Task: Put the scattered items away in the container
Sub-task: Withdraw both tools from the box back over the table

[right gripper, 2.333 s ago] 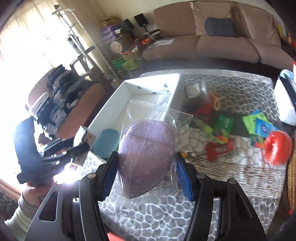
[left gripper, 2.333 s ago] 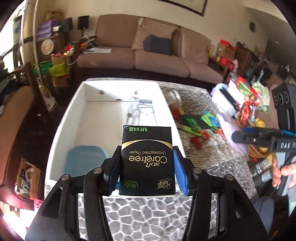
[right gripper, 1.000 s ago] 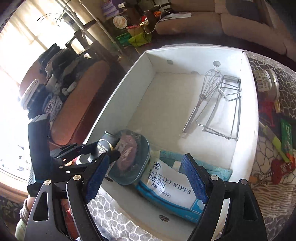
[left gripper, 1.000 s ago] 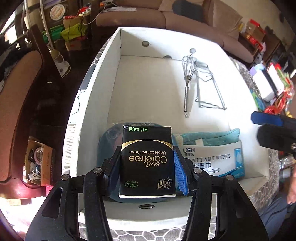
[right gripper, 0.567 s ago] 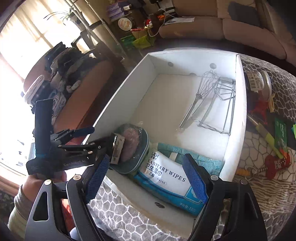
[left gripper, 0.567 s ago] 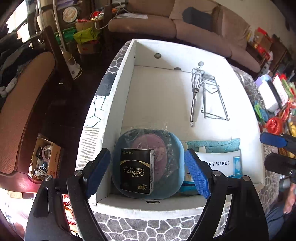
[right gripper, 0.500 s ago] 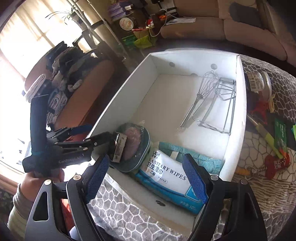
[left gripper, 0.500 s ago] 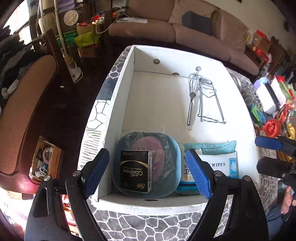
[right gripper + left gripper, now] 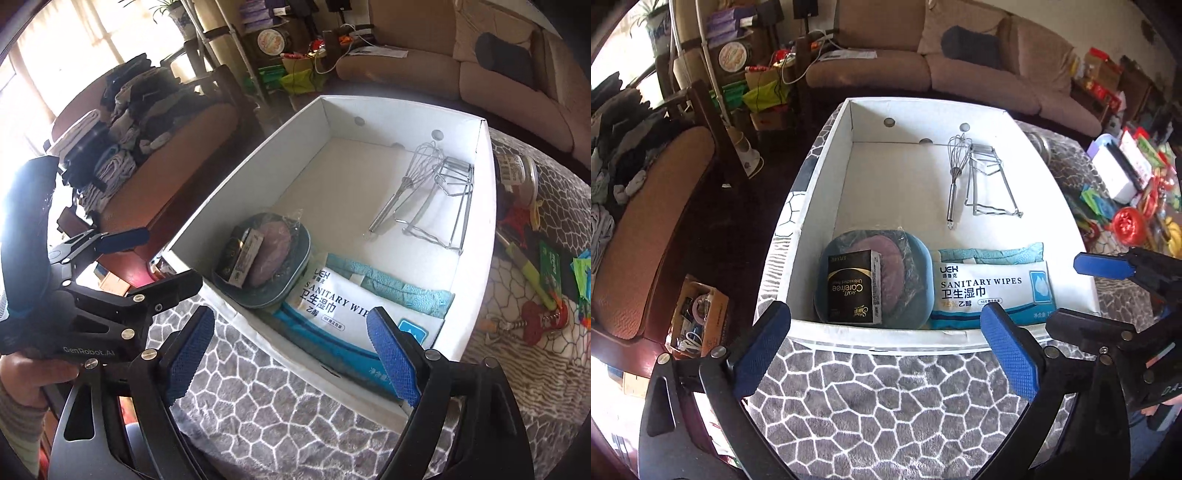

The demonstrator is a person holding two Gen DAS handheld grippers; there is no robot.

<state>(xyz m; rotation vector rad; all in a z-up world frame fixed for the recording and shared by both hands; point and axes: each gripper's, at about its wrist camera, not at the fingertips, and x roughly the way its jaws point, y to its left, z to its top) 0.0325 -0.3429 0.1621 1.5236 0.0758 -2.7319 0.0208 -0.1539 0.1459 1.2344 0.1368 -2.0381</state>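
Tissue pack [image 9: 854,288] now lies on the blue dish [image 9: 916,295] in the white box [image 9: 820,177], released: left claw [image 9: 882,350] is opening, empty; right claw [image 9: 291,354] is opening, empty. Scattered items [image 9: 532,273] beside the box remain.

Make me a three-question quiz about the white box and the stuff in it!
1. Where does the black tissue pack lie?
A. in the blue dish
B. on the sofa
C. on the rug

2. How many whisks are in the box?
A. one
B. three
C. none

3. What do the left tongs hold?
A. wipes
B. nothing
C. a whisk

Answers: 1 A, the pack rests in the dish; 2 A, one whisk shows; 3 B, they stand wide and empty outside the box.
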